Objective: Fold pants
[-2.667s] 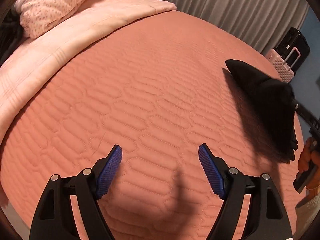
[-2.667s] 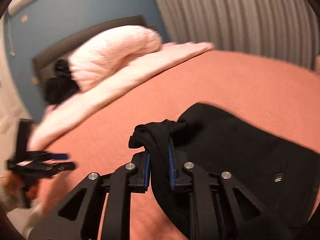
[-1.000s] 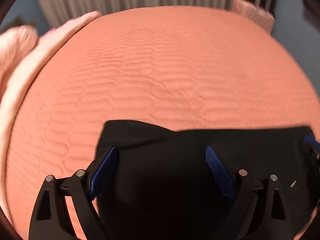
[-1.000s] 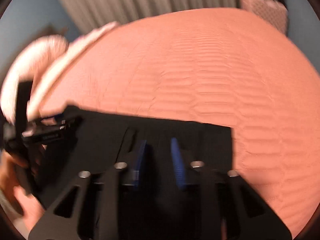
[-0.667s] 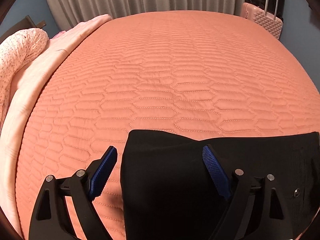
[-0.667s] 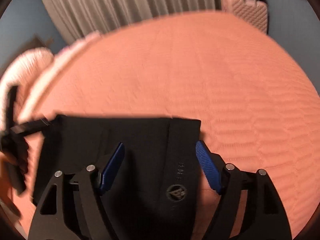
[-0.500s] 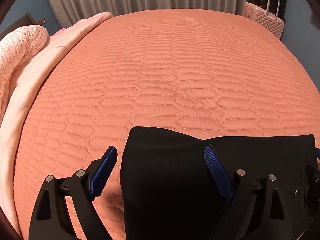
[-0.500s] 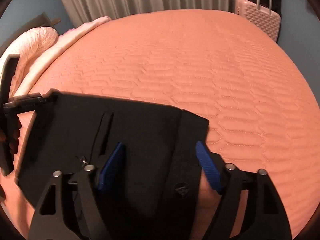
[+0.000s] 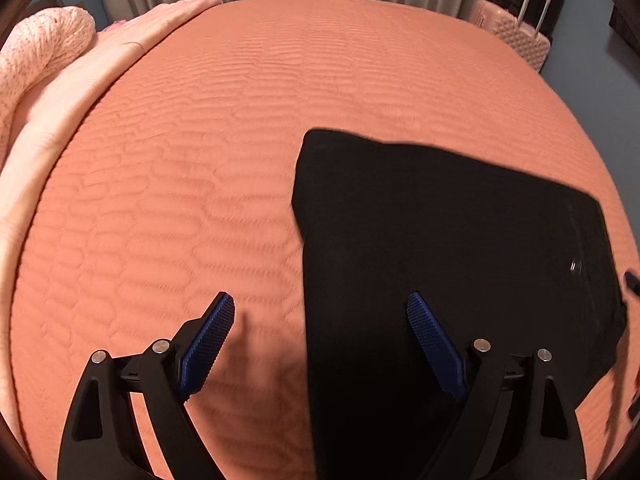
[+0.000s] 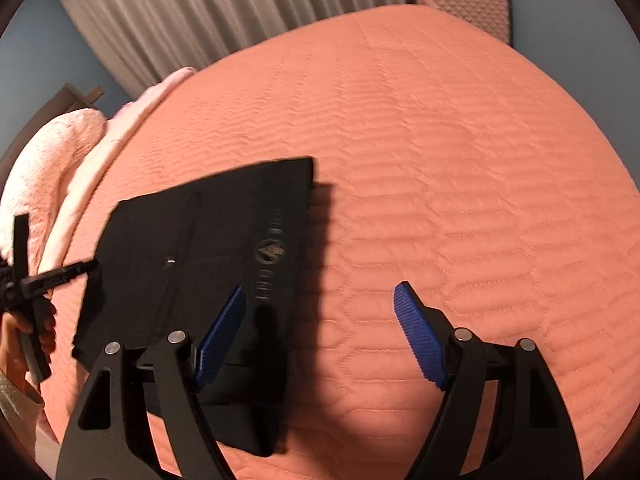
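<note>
while both claws gape empty, black pants (image 10: 192, 264) lie folded flat, logo up.

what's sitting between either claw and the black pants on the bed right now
Nothing visible. The folded black pants lie flat on the orange bedspread. The left claw is open, straddling their left edge; the right claw is open, off their right edge. The pink pillow and blanket are far off.
</note>
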### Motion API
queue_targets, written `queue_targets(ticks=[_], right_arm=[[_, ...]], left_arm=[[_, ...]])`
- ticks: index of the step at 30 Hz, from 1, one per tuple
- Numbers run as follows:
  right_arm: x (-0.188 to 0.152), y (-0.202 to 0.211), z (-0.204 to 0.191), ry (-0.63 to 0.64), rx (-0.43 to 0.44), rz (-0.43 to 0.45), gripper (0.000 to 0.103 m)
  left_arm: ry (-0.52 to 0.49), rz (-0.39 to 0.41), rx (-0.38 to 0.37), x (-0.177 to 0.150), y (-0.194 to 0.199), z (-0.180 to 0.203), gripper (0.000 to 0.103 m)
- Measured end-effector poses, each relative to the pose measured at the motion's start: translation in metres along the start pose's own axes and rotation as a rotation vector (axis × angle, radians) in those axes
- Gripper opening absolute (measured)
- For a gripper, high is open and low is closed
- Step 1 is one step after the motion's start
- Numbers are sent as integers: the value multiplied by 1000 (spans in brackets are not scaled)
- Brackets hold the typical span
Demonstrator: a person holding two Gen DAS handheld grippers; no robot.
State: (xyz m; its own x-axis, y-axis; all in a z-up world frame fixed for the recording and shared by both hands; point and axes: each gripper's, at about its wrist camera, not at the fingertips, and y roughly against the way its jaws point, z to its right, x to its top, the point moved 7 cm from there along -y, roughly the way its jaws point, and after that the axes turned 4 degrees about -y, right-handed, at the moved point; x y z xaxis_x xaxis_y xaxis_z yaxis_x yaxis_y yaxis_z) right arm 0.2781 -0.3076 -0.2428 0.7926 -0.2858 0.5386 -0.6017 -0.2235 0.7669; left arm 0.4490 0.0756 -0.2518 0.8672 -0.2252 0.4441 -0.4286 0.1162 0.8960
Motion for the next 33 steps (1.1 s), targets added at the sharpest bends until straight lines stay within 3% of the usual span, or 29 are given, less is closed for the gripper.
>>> queue_targets(ticks=[4,7,9,10,11,12,13,14,15,16,18,19,20,21,23,26,29,31,33], right_arm=[[29,-19,-72,95,131,12,74],[39,-55,-117,174,172,-32,73],[42,-82,-121,184,150,-69,70],[43,-99,-110,169,121,-87,59],[47,-105,-99,141,119,-87,35],[53,-104,-88,93,136,-79,25],[59,-101,-76,27,165,-82,9],[65,-92,-59,-44,145,-60,12],[69,-76,-42,-68,70,-13,13],[68,-65,-34,-65,37,7,21],[57,-35,-22,-63,37,24,29],[47,-25,-19,-73,55,18,50],[32,-14,-16,-86,68,7,78],[19,-7,-15,-93,87,-3,88],[-12,-3,-17,-104,156,-55,91],[-44,-15,-23,-115,214,-136,92],[-49,-19,-30,-131,283,-99,92],[-47,-25,-42,-185,413,-95,92],[-46,-35,-58,-140,418,-101,92]], left_arm=[[-46,81,-30,32,4,29,87],[-36,76,-97,65,-20,52,87],[-33,51,-45,77,-42,52,87],[-44,45,-9,81,-52,48,90],[-62,53,17,85,-60,43,90],[-66,53,39,87,-64,38,90],[-50,39,80,91,-68,25,90],[-12,34,87,93,-68,15,90],[53,40,68,94,-62,0,89],[99,48,63,94,-55,-9,86],[152,85,7,84,-31,-24,86],[140,92,-21,75,-20,-24,86],[115,101,-63,58,-7,-21,87],[95,97,-102,41,1,-17,87],[62,36,-216,-3,9,-8,88],[63,-35,-311,-57,4,2,88],[47,38,-284,-68,9,3,89],[79,43,-295,-69,6,7,90],[102,60,-327,-71,8,17,89]])
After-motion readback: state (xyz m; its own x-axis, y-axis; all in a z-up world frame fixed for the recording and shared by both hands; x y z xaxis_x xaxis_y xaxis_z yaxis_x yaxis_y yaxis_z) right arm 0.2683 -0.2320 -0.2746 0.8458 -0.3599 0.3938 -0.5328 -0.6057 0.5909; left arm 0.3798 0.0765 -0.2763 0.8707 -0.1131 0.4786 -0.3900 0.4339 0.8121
